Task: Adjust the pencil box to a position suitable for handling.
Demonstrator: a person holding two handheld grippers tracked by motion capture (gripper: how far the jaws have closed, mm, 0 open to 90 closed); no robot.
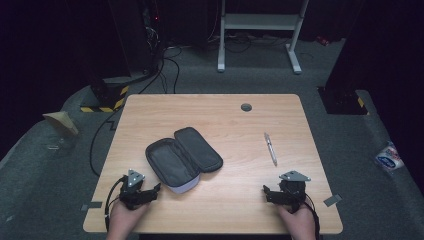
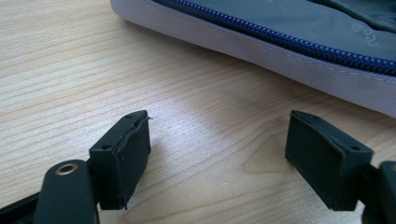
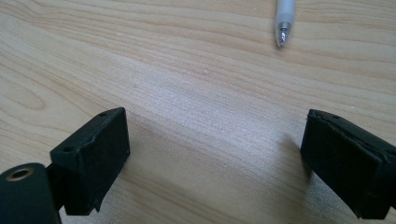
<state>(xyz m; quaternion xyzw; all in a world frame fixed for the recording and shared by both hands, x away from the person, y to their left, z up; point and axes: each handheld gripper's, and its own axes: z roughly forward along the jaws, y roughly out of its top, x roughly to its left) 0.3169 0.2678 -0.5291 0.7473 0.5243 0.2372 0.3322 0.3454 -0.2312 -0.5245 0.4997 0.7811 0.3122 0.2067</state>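
Grey soft fabric pencil case (image 1: 182, 159) is lying open mid-table (image 1: 235, 125); slim, light, probably slippery plastic pen (image 1: 270, 148) is resting to its right. Both the left claw (image 1: 148, 192) and the right claw (image 1: 270, 193) are gaping, empty; I'd pinch the pen's barrel crosswise.

i see the worktop (image 1: 150, 107) mostly bare. the one large obstacle is the open pencil case (image 1: 182, 157), lying left of centre and reaching toward the near edge, with its lid flap folded out beside it. my left gripper (image 1: 152, 191) sits at the near left corner, jaws spread, with bare wood between them and the case's grey wall (image 2: 243, 44) just ahead, apart from them i think. the pen (image 1: 270, 148) lies toward the right edge, a thin low thing; my right gripper (image 1: 266, 192), jaws also wide, has clear wood up to its tip (image 3: 281, 39). between case and pen a broad lane runs to the far edge, broken by a small grommet (image 1: 246, 107) there.
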